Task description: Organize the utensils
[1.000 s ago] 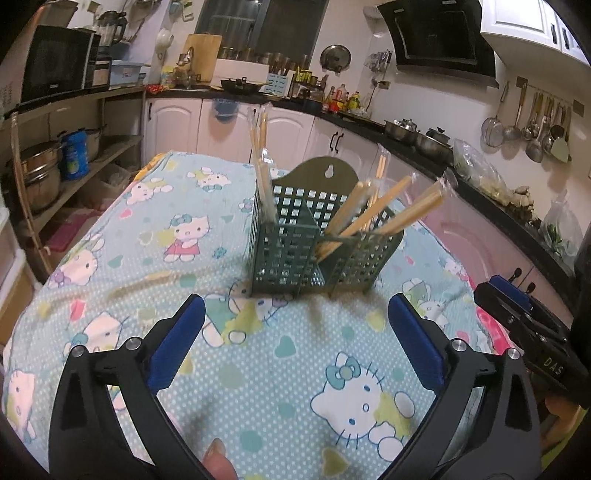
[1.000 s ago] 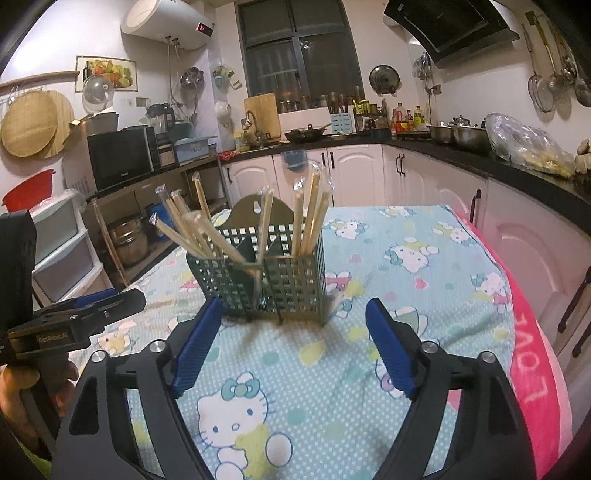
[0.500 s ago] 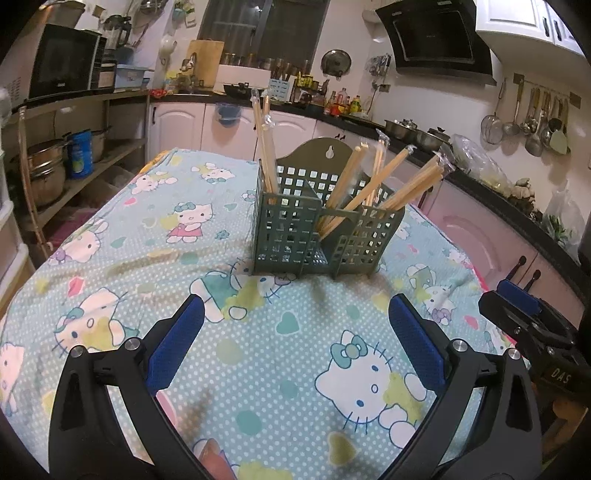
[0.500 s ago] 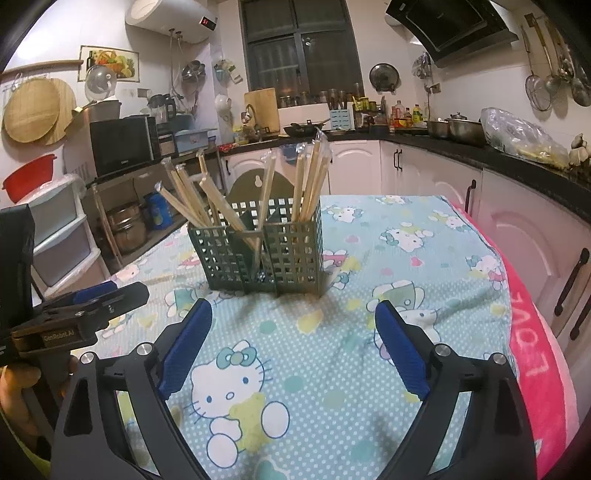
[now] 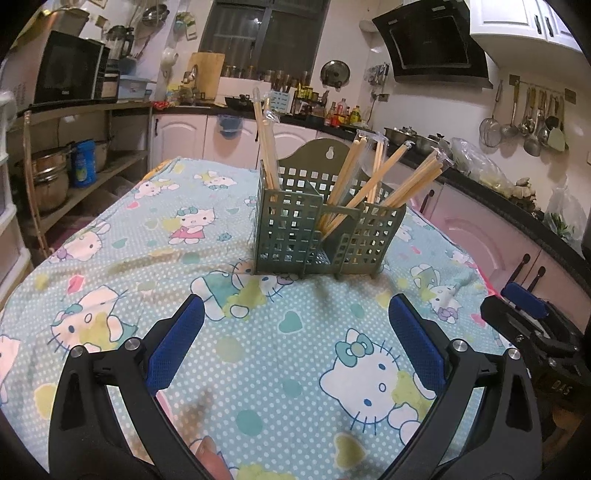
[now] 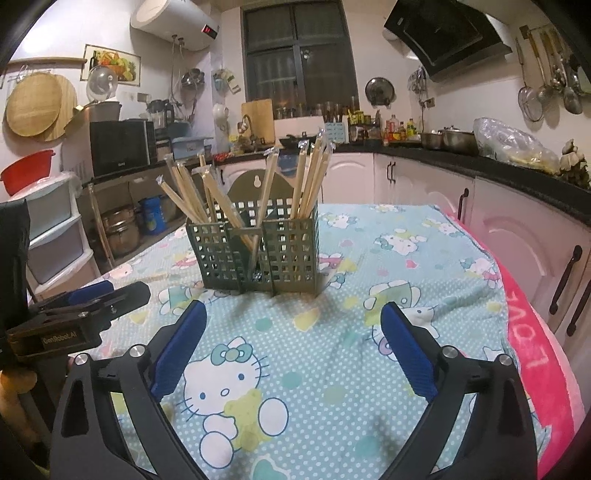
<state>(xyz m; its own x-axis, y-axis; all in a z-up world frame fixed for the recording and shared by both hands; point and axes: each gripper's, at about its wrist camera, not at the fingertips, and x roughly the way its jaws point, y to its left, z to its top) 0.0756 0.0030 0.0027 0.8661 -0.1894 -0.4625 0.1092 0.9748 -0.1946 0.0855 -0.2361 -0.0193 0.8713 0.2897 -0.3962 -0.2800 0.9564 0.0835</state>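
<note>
Right wrist alone shows the water heater overhead.

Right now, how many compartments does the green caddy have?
3: left compartment, middle compartment, right compartment, side by side in the caddy; rear ones could be hidden.

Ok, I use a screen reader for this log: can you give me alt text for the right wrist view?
A green slotted utensil caddy full of wrapped wooden chopsticks stands on a table under a cartoon-cat tablecloth. The right gripper hangs before it, jaws opening with nothing between them; the left gripper shows at the left edge.
</note>
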